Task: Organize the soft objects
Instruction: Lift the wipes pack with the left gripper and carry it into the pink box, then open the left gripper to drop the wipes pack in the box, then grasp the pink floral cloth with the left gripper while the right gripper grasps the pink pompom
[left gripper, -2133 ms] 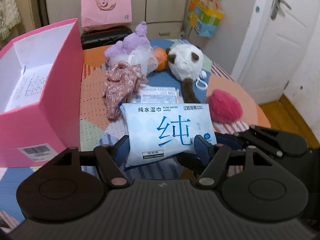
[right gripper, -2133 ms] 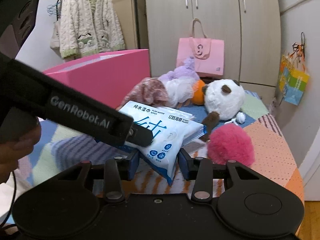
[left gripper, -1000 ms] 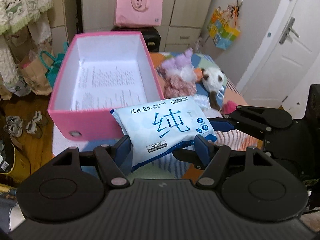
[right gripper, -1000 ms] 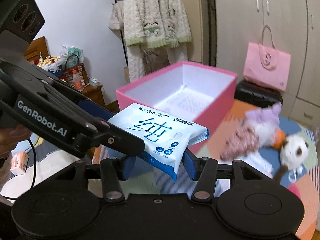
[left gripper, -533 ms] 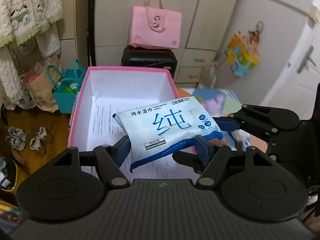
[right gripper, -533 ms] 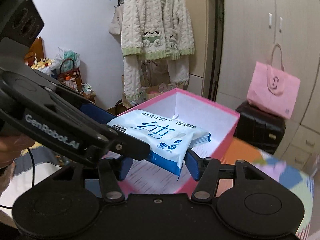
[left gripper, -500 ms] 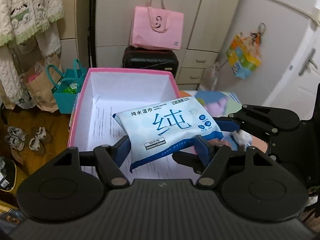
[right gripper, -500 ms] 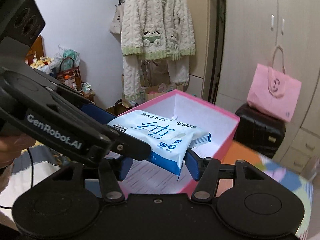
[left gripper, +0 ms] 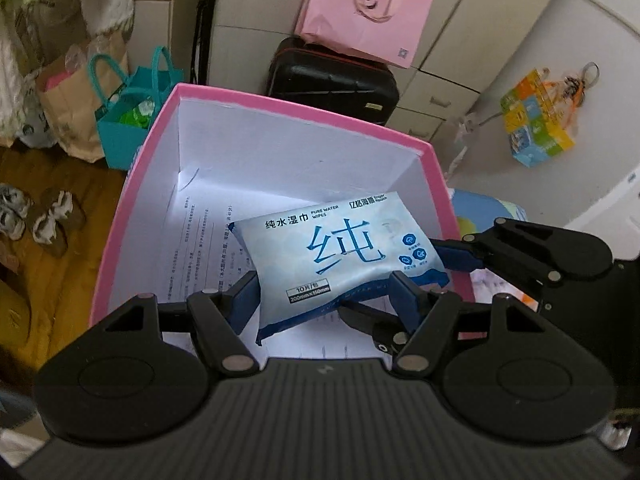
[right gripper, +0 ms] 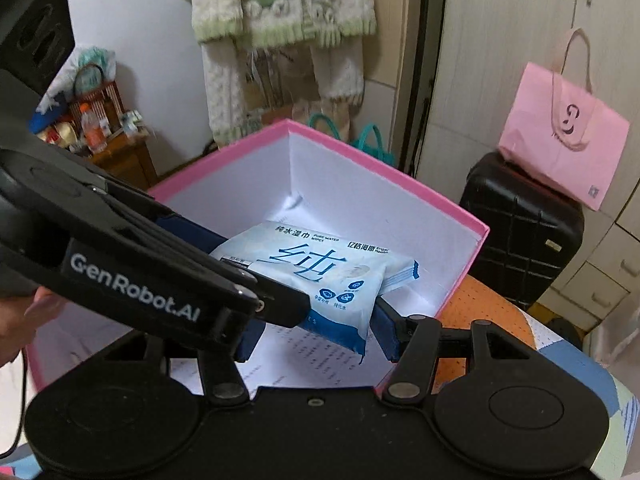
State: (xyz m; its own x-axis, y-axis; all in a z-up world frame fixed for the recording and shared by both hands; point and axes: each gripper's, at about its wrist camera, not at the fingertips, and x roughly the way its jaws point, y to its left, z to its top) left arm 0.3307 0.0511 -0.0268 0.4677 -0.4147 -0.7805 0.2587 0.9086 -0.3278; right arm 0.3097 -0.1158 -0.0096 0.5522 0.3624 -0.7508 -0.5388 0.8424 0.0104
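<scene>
A light-blue pack of wet wipes point(left gripper: 340, 256) is held between both grippers above the inside of the open pink box point(left gripper: 280, 96). My left gripper point(left gripper: 324, 296) is shut on the pack's near edge. My right gripper point(right gripper: 316, 332) is shut on the pack's other side point(right gripper: 320, 276); its fingers point(left gripper: 460, 256) reach in from the right in the left wrist view. The box point(right gripper: 400, 176) has white inner walls and printed paper on its floor. The plush toys are out of view.
A black suitcase point(left gripper: 332, 80) with a pink bag point(left gripper: 364, 16) on it stands behind the box. A teal bag point(left gripper: 132, 120) and shoes point(left gripper: 48, 216) are on the floor at left. A patchwork cover point(right gripper: 560, 356) lies right of the box. Clothes point(right gripper: 280, 36) hang behind.
Both grippers carried the wipes pack from the bed over to the pink box and have lowered it toward the box's inside. Both stay shut on it.
</scene>
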